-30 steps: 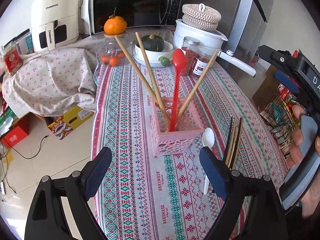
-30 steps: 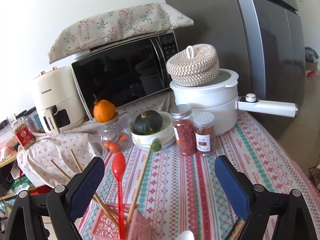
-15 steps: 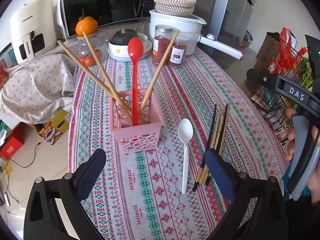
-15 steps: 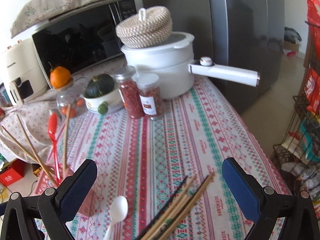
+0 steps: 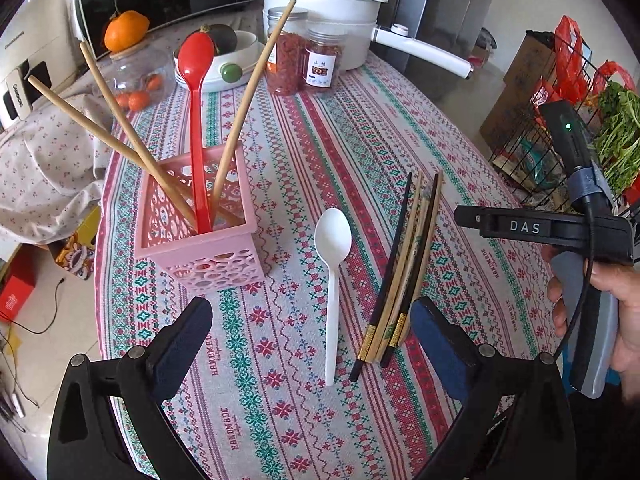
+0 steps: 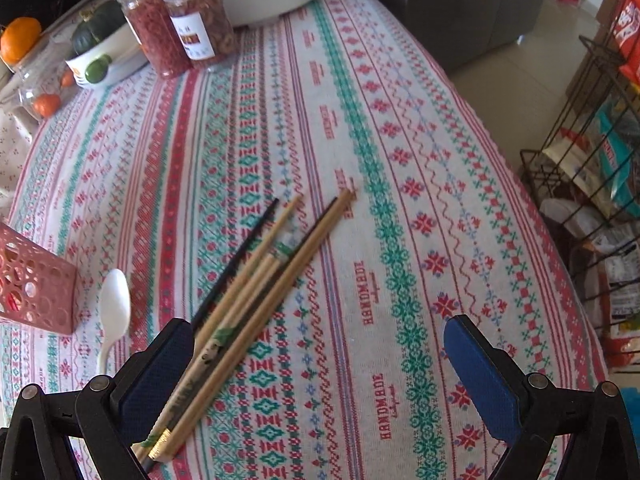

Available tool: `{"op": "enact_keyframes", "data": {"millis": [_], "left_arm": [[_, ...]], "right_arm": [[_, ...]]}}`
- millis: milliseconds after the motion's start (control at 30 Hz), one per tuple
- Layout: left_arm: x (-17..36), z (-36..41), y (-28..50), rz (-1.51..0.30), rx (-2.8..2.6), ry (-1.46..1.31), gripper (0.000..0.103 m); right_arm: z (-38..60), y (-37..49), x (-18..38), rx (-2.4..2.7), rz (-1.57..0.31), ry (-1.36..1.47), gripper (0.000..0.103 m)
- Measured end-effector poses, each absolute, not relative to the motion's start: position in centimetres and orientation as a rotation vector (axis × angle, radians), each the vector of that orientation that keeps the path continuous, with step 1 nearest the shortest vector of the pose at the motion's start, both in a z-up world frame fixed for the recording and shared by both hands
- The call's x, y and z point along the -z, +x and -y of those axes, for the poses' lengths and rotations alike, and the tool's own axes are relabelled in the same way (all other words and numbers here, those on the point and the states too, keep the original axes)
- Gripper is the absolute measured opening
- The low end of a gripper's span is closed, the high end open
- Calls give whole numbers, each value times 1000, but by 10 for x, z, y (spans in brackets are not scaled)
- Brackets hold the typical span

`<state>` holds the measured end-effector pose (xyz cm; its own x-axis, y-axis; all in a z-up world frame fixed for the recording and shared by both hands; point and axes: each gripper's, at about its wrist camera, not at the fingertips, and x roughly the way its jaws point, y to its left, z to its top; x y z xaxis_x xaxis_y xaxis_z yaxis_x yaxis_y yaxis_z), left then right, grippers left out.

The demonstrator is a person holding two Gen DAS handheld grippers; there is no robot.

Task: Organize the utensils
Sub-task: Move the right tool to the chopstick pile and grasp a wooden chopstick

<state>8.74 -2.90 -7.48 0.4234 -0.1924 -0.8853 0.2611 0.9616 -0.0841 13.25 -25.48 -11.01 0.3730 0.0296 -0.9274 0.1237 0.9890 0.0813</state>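
A pink perforated basket (image 5: 200, 248) stands on the patterned tablecloth and holds a red spoon (image 5: 195, 64) and three wooden chopsticks (image 5: 244, 108). To its right lie a white plastic spoon (image 5: 333, 240) and a bundle of several chopsticks (image 5: 404, 264). My left gripper (image 5: 312, 340) hangs open above the white spoon's handle end, with nothing held. My right gripper (image 6: 320, 356) points steeply down, open and empty. The near ends of the chopstick bundle (image 6: 272, 264) lie just inside its left finger (image 6: 164, 356). The white spoon (image 6: 114, 304) and the basket (image 6: 36, 280) sit to its left.
Two red-filled jars (image 5: 304, 56), a white pot with a long handle (image 5: 332, 0), a bowl with a green squash (image 5: 224, 52) and a glass jar topped by an orange (image 5: 126, 32) crowd the far end. A wire rack (image 6: 592, 176) stands beyond the table's right edge.
Both grippers have sunk and tipped down toward the table. The left has shifted from in front of the basket to over the white spoon. The right now looks down on the chopstick bundle.
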Motion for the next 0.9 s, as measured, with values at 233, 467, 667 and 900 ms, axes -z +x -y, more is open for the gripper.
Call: {"op": "enact_keyframes", "data": {"millis": [233, 467, 667, 900], "left_arm": [[78, 31, 92, -1118, 278, 63, 101], [82, 39, 96, -1131, 286, 80, 100], [84, 42, 96, -1137, 292, 89, 101], [83, 47, 95, -1135, 295, 97, 101]], "right_arm": [[261, 151, 134, 109, -1245, 145, 102], [255, 168, 151, 146, -1289, 89, 102], [264, 168, 157, 159, -1303, 105, 102], [281, 164, 163, 159, -1339, 164, 102]]}}
